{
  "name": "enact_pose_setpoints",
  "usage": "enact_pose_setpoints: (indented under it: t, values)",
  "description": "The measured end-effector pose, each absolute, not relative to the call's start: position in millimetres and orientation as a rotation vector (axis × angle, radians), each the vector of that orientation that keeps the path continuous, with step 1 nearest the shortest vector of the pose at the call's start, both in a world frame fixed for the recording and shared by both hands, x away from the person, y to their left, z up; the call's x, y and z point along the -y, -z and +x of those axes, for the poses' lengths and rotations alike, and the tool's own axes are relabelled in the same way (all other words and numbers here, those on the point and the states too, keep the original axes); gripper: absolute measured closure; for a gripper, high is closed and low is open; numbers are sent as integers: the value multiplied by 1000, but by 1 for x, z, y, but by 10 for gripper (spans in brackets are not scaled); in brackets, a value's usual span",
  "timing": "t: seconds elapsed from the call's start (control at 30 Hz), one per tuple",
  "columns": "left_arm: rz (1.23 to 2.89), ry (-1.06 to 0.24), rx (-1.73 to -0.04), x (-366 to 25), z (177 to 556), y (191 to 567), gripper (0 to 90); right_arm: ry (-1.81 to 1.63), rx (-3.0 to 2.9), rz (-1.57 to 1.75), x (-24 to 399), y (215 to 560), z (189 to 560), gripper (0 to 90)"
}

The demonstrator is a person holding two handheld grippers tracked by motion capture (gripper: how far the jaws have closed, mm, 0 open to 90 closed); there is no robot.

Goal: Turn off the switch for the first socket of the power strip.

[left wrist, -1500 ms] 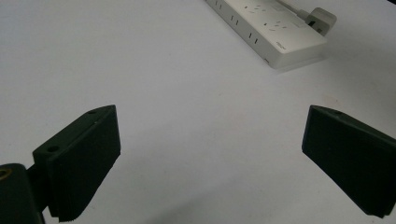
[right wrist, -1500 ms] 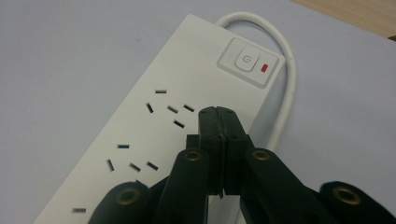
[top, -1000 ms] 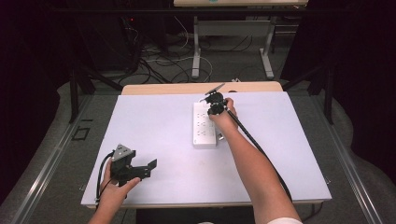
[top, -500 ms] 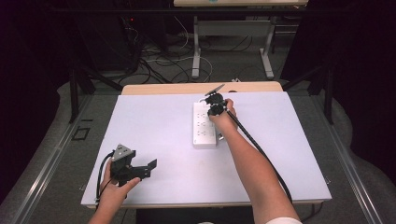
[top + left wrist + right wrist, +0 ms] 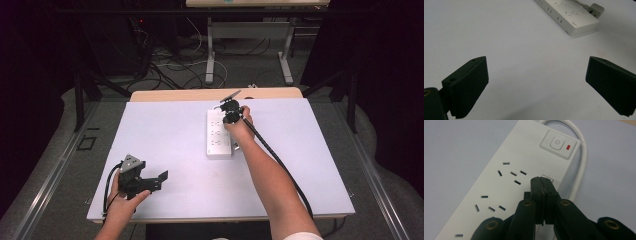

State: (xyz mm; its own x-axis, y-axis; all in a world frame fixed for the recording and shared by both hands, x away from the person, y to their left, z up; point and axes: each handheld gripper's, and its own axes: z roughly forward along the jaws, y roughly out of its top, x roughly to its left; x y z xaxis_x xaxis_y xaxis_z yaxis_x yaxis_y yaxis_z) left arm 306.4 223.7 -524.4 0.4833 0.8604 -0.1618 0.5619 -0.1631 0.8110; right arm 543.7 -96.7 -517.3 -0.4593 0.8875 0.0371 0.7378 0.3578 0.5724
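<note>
The left hand-held gripper [image 5: 150,181] rests near the front-left edge of the white-topped table [image 5: 165,130], jaws wide apart (nothing between them); farther off, the right hand-held gripper [image 5: 541,185], jaws pressed together, hovers over the white rectangular plastic power strip [image 5: 219,134], near its switch [image 5: 556,143] and white cable [image 5: 580,170].

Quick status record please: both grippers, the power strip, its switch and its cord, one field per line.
left gripper: open, at near left of the table, nothing between its fingers
right gripper: shut, tips over the power strip's top
power strip: white, flat on table centre
switch: at strip's end, red mark beside it
cord: white, loops from the switch end along the strip's side
</note>
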Motion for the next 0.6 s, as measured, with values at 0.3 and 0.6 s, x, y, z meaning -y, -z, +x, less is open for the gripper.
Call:
enact_pose_setpoints:
  t: [0.3, 0.6]
  values:
    - [1855, -426, -1192, -224, 306, 524, 45, -778, -2338, 1450, 97, 518, 544, 900]
    - [1856, -427, -1192, -224, 306, 524, 45, -782, -2354, 1475, 99, 517, 543, 900]
